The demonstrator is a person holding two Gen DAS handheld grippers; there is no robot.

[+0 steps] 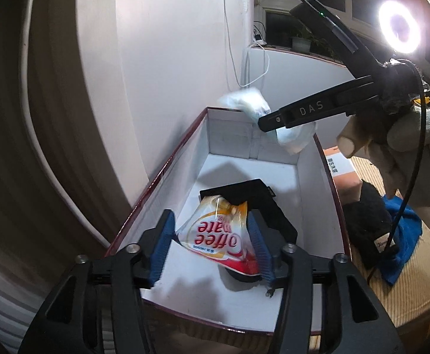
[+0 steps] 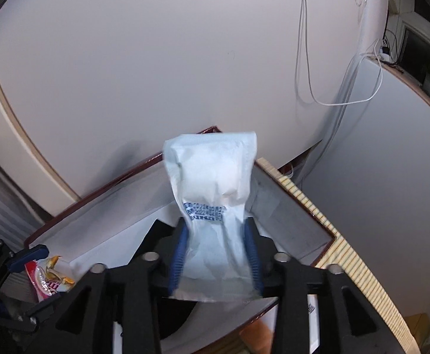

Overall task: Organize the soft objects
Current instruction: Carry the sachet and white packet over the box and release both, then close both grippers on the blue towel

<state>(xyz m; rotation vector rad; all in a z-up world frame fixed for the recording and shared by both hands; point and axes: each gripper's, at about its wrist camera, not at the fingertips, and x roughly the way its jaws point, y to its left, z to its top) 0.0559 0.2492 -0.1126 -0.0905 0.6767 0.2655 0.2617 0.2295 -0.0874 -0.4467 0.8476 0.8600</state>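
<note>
A white box with a dark red rim (image 1: 167, 159) stands against the wall. My left gripper (image 1: 212, 230) is shut on a red and yellow coffee creamer packet (image 1: 218, 233) and holds it low inside the box, over a black flat pouch (image 1: 256, 197). My right gripper (image 2: 215, 247) is shut on a pale blue-white soft packet (image 2: 215, 177) and holds it above the box's far end (image 2: 209, 131). The same packet (image 1: 253, 103) and the right gripper (image 1: 277, 121) show in the left wrist view. The creamer packet (image 2: 48, 280) shows at the lower left of the right wrist view.
To the right of the box lie a black knit item (image 1: 365, 221), a blue cloth (image 1: 404, 236) and a cardboard box (image 1: 343, 171) on a striped mat (image 1: 392, 289). A white wall (image 1: 170, 59) with hanging cables (image 2: 333, 100) is close behind. A ring light (image 1: 399, 26) glares at the upper right.
</note>
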